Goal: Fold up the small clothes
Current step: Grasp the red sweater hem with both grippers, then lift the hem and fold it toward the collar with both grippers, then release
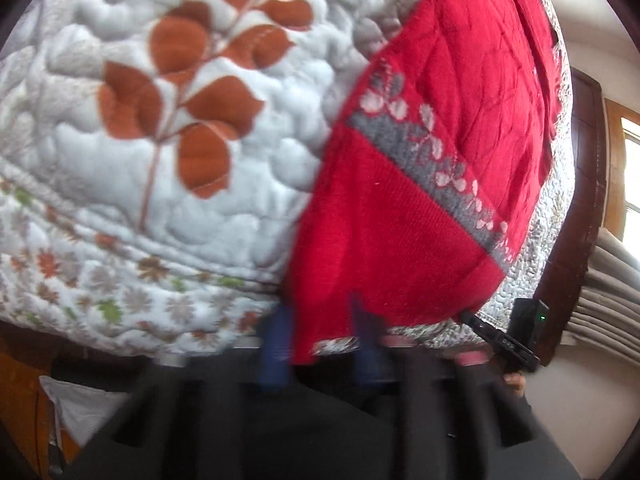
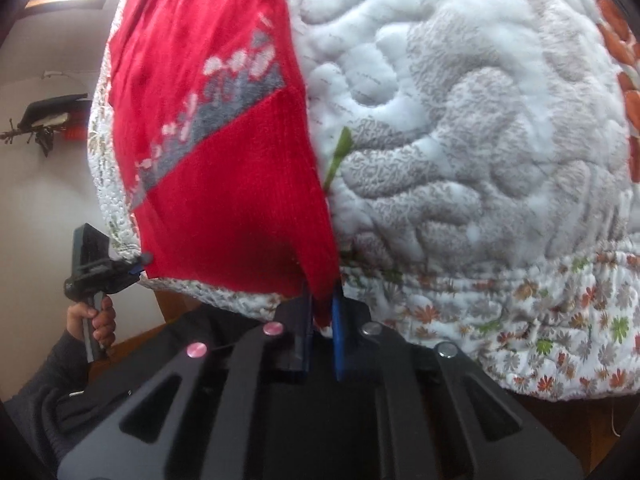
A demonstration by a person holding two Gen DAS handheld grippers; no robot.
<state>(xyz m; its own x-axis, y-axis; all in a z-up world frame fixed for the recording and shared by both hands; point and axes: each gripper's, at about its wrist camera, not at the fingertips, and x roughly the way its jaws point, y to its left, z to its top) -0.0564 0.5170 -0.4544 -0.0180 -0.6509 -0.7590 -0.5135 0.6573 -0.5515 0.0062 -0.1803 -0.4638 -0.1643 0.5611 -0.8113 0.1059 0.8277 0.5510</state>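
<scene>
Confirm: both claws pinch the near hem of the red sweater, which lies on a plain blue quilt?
Not quite. The quilt is white with a leaf and flower print, not plain blue; both wrist views show it. The rest holds: right claw and left claw each pinch the red sweater at its near hem.

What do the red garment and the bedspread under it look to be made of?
Red garment: seems a knit, wool or acrylic; fine vertical ribbing on the lower part, a grey band with pale flower shapes, matte and slightly fuzzy.
Bedspread: looks like quilted padded cloth, probably cotton or polyester; puffy stitched swirls and printed leaves, no sheen.
</scene>
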